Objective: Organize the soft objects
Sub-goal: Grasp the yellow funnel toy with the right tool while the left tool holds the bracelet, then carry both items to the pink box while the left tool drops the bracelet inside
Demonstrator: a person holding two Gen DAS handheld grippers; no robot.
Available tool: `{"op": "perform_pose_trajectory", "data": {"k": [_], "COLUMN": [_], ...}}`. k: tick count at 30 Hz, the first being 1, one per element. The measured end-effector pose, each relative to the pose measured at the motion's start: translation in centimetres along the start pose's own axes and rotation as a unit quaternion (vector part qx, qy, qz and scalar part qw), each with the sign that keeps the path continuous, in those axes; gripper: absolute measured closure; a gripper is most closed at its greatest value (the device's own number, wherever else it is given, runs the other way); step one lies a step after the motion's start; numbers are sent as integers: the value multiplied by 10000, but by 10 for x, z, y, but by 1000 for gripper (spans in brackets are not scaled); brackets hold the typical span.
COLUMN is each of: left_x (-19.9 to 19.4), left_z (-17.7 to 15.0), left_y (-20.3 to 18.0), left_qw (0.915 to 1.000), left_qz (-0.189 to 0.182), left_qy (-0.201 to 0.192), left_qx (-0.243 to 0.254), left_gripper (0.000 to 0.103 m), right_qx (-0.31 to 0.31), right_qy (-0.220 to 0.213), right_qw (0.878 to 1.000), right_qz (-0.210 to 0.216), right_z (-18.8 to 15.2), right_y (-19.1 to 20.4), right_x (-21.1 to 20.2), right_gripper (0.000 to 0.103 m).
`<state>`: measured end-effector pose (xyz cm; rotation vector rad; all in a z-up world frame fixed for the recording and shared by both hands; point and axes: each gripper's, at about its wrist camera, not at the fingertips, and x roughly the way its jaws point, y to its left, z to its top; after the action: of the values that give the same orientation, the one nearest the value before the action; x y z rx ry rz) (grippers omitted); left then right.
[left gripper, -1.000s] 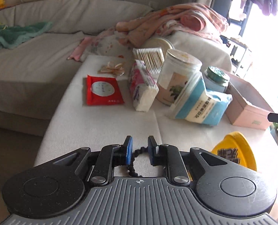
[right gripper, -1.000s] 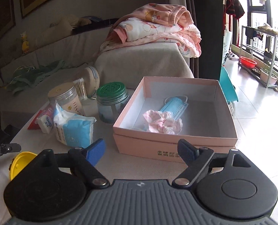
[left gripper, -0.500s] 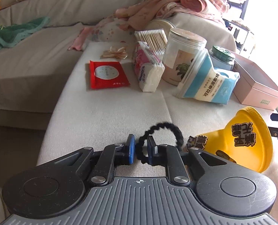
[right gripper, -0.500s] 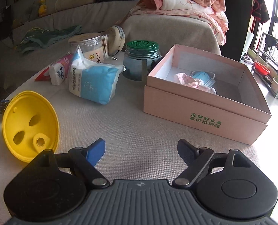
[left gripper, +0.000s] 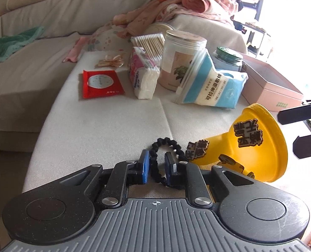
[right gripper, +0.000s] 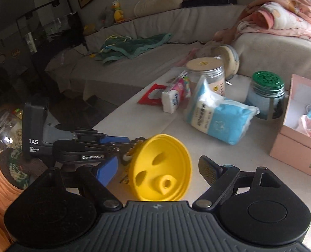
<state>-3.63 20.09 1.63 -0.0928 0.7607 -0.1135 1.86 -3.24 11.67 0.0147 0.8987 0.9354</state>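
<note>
A black hair tie (left gripper: 166, 147) lies on the white table pad, its near side between the blue pads of my left gripper (left gripper: 157, 168), which is closed on it. A yellow cone-shaped item (left gripper: 258, 145) with stickers lies on its side just right of it; it also shows in the right wrist view (right gripper: 161, 176). My right gripper (right gripper: 157, 168) is open, its fingers either side of the yellow item. The pink box (right gripper: 302, 145) at the right holds a blue mask and a pink soft item.
A red wipes pack (left gripper: 101, 84), tissue pack (left gripper: 144, 73), blue cotton-pad bag (left gripper: 212, 86), two jars (left gripper: 180, 58) and cotton swabs stand on the table. A grey sofa (left gripper: 29, 42) with clothes lies behind. The table's left edge drops off.
My left gripper dropped back toward the table with the hair tie. My right gripper swung left from the pink box to straddle the yellow item.
</note>
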Motion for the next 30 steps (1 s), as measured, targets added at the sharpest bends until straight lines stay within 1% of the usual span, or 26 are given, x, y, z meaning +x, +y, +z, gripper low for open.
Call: {"op": "perform_pose_trajectory", "data": {"k": [1,2,4,5,6,7,9,11,12,13,15,17,20,25,28,30], "left_x": [0,0,0,0,-1,-1,-1,-1,-1,-1,-2,-4,-9,-24,-35,-44], "left_z": [0,1,2,2,2,1,1,1,1,1,-1,-3,-7,-16,-21,-22], "left_y": [-1,-3,-6,-7,-7,-7,-4,-2,-1,-1,-2,-5,-14,-50,-82,-105], "left_qw": [10000,9999,9993,9989,9987,9986,9987,9990,9991,9993,9995,9994,9990,9946,9886,9826], "left_qz": [8,12,9,-2,-18,-39,-88,-123,-125,-114,-74,-97,-246,-616,-889,-1080], "left_qy": [27,68,156,188,210,222,225,222,205,178,118,101,124,189,190,128], "left_qx": [49,130,341,419,466,477,444,377,340,299,295,304,360,812,1203,1503], "left_gripper": [86,86,84,84,84,84,84,84,84,86,92,93,93,93,93,93], "right_qx": [43,39,-75,-100,-53,34,132,134,101,53,-42,-23,145,540,731,846], "right_qy": [145,291,389,450,533,633,622,581,519,464,342,250,156,-45,-289,-487], "right_qw": [9999,9996,9990,9984,9981,9976,9976,9979,9983,9986,9989,9988,9983,9949,9900,9860], "right_qz": [66,32,-210,-316,-317,-277,-289,-238,-223,-231,-331,-429,-551,-855,-1167,-1349], "right_z": [3,6,7,7,8,9,10,11,11,11,10,8,7,-6,-19,-27], "right_y": [5,11,18,19,18,14,7,5,5,6,6,2,-10,-35,-48,-54], "right_x": [11,25,41,49,54,57,55,46,40,34,19,6,-13,-53,-88,-114], "right_gripper": [18,18,24,35,55,64,76,83,89,90,91,91,92,92,92,92]}}
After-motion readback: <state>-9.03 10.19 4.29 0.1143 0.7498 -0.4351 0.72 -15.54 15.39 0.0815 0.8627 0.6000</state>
